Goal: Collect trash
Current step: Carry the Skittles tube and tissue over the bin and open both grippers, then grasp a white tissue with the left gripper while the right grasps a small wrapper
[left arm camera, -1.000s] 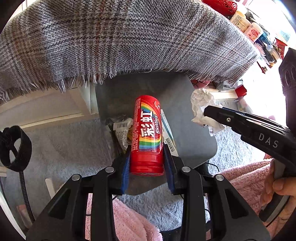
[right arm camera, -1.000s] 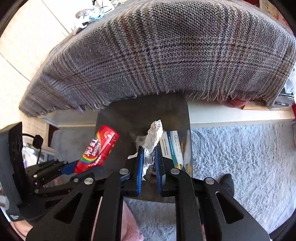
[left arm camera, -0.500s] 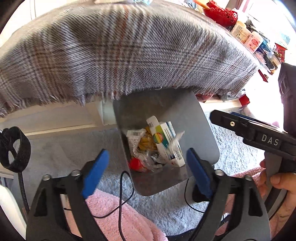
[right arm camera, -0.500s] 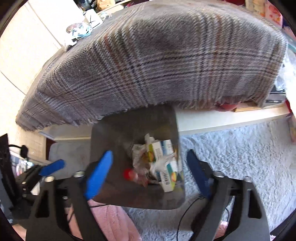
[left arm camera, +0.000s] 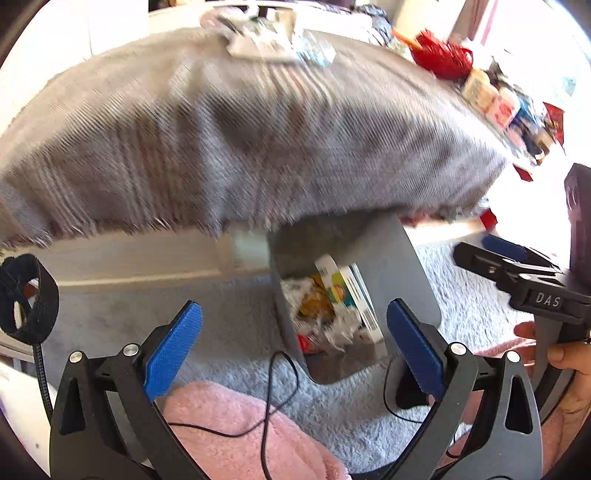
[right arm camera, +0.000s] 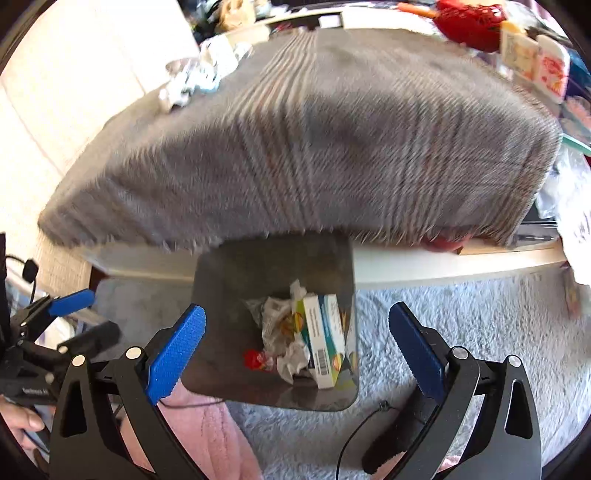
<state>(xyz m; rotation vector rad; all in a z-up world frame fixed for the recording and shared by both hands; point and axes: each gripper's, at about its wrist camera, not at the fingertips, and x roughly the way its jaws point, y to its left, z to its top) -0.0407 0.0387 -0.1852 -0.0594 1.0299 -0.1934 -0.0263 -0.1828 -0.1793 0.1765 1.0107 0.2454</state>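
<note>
Plaid cloth, grey and motion-blurred, draped over a table and filling the far half of both views, fringe hanging just above a grey bin. Shaggy pale rug under and right of bin; pink fabric at near edge, thin black cable lying across it. Bin partly tucked under cloth edge, holding trash: carton with barcode leaning against right wall, crumpled paper beside it, red tube low at near left, mostly buried. More crumpled litter far up on cloth; red basket and small bottles at far right. Left gripper spread wide and holding nothing, blue pads either side of bin. Right gripper likewise spread wide and holding nothing, hanging over bin.
</note>
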